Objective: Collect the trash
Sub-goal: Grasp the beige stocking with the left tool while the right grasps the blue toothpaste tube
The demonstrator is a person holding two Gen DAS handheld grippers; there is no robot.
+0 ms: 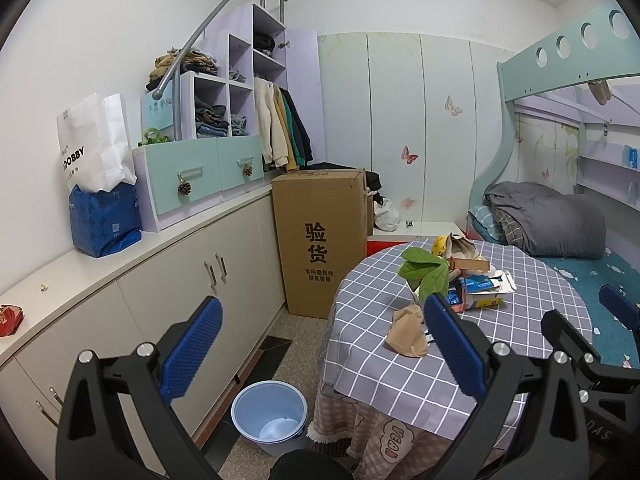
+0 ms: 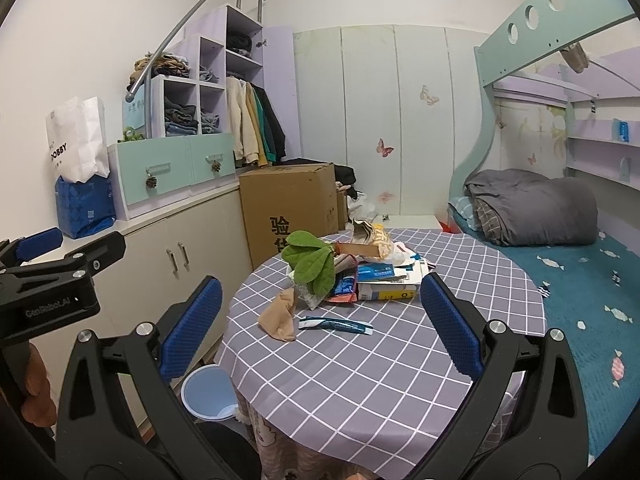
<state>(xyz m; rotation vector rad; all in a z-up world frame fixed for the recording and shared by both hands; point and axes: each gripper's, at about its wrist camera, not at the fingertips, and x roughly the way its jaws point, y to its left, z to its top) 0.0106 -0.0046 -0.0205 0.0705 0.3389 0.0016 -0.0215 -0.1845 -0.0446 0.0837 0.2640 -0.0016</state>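
Observation:
A crumpled brown paper point(image 2: 279, 315) lies on the round table with a grey checked cloth point(image 2: 360, 372); it also shows in the left wrist view point(image 1: 408, 332). A blue-white wrapper point(image 2: 335, 324) lies right of it. Behind them is a pile of boxes and papers point(image 2: 384, 280) with a green leafy plant point(image 2: 312, 264). A light blue bin point(image 1: 270, 416) stands on the floor left of the table. My left gripper point(image 1: 320, 344) is open and empty, over the table's left edge. My right gripper point(image 2: 320, 328) is open and empty, above the table's near side.
A long white cabinet point(image 1: 160, 280) runs along the left wall, with a blue bag point(image 1: 105, 220) and a red item point(image 1: 10, 320) on top. A tall cardboard box point(image 1: 320, 240) stands behind the table. A bunk bed point(image 2: 560, 240) lies to the right.

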